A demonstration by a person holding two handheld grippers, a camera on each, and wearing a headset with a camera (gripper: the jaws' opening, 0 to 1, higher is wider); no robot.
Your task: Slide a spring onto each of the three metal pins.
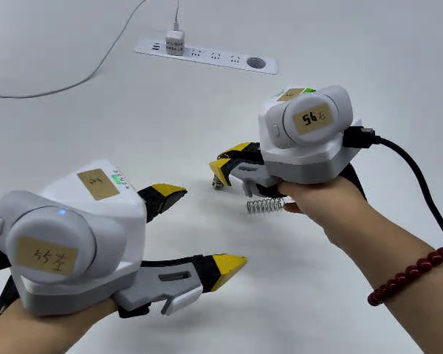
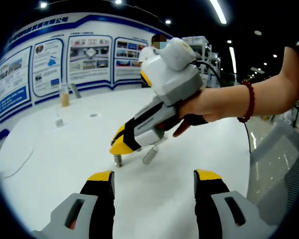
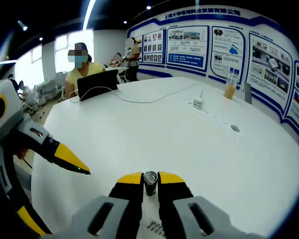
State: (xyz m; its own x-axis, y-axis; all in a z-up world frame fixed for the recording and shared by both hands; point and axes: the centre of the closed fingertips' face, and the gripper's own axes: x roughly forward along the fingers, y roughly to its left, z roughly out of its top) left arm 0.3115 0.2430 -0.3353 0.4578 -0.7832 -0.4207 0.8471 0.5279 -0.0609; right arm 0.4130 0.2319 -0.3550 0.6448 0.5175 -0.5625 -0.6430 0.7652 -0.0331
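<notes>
Right gripper [image 1: 220, 171]: jaws pressed together on an upright coil spring [image 1: 218, 182], which stands with its lower end on the white worktop [image 1: 133, 118] near the middle. In the right gripper view the yellow tips flank the spring's top [image 3: 150, 182] on both sides. The holding hand [image 1: 321, 199] wears a dark red bead bracelet [image 1: 413, 274] at the wrist.

Second spring [image 1: 264, 205]: lies on its side on the worktop just beside the right gripper's body, apart from the held spring. In the left gripper view it appears tilted beneath that gripper [image 2: 150, 155].

Left gripper [image 1: 199, 227]: jaws spread wide with nothing between them, towards the near edge of the worktop, with its tips pointing at the right gripper.

Far edge of the worktop: a white power strip [image 1: 207, 56] carries one white charger [image 1: 176, 40], whose cable [image 1: 96, 70] trails off to the left.

Containers: a clear cup [image 3: 230, 87] holding orange-brown liquid stands past the power strip. The level of the liquid cannot be told.

Background: a person sits behind an open laptop [image 3: 97, 82] at the worktop's far side.
</notes>
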